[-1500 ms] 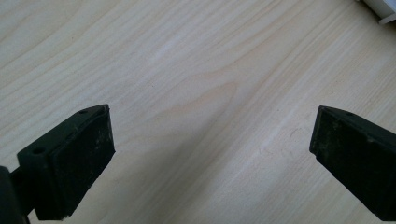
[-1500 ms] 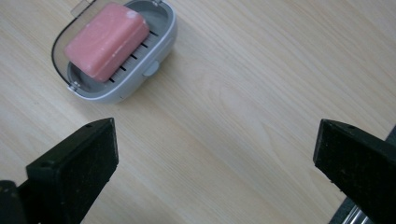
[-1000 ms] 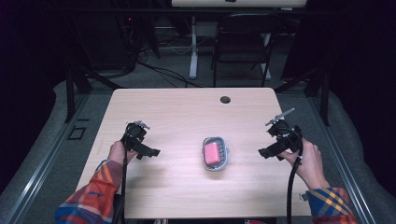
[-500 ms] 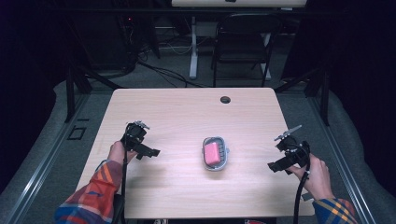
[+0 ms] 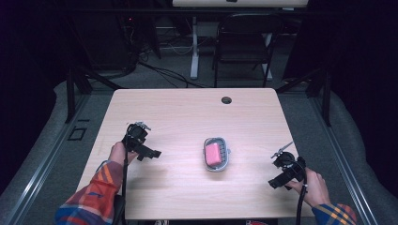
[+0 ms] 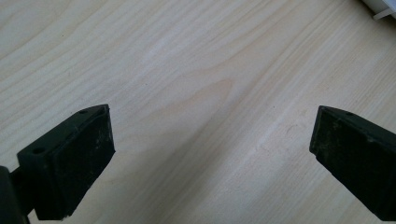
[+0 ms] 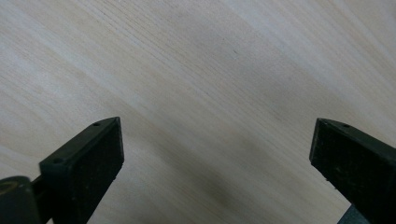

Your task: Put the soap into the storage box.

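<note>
At the moment of inspection, a small grey tray (image 5: 217, 166) sat near the middle of the light wooden table (image 5: 187, 112), slightly toward the person's side, with a pink block (image 5: 213, 153) lying inside it. Neither gripper was in contact with the tray or its contents. The left gripper (image 5: 151, 153) was held above the table's left portion, well apart from the tray, with its tips pointing toward the tray's side. In the left gripper view its two black jaws stood spread wide over bare wood grain, with nothing between them, and a sliver of a pale object (image 6: 380, 6) was visible at the upper right corner of that view; what it was could not be determined. The right gripper (image 5: 277, 182) was held low near the table's right front corner, also well apart from the tray, on the opposite side from the left. Its jaws had just been closing slightly, yet in the right gripper view they remained widely spread over bare tabletop, with nothing between them and a soft shadow on the wood ahead. Both forearms, in plaid sleeves (image 5: 89, 201), entered from the table's near edge. A round cable hole (image 5: 226, 100) was noted near the table's far edge, and a dark folding chair (image 5: 244, 44) stood beyond the table.
</note>
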Tool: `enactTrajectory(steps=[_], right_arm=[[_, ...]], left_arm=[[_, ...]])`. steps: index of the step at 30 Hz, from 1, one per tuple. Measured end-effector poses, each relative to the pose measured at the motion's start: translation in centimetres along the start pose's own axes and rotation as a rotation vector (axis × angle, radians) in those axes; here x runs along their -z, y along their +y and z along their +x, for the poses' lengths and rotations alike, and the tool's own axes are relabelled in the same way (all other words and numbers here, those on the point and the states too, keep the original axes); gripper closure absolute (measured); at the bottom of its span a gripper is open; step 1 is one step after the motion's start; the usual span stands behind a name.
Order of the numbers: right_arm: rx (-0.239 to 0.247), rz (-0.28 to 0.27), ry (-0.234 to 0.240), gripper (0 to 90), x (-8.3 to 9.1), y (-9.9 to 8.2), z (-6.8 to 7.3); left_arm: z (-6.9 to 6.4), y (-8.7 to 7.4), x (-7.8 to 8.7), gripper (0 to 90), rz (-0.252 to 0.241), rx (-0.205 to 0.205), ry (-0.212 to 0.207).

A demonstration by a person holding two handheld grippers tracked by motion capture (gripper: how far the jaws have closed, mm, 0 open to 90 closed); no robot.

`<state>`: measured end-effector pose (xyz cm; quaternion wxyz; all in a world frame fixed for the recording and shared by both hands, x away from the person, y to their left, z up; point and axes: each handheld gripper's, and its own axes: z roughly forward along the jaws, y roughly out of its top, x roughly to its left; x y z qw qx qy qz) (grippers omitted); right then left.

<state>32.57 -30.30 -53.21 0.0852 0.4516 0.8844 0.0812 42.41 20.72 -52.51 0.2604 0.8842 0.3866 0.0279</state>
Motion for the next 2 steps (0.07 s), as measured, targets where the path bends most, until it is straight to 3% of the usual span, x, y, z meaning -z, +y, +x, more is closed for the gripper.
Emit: enactTrajectory(steps=[2], right_arm=[[0.001,-0.003,0.002,5.0,-0.11,0.12,0.09]], left_arm=[[0.03,-0.01,0.01,0.0,0.001,0.003,-0.003]])
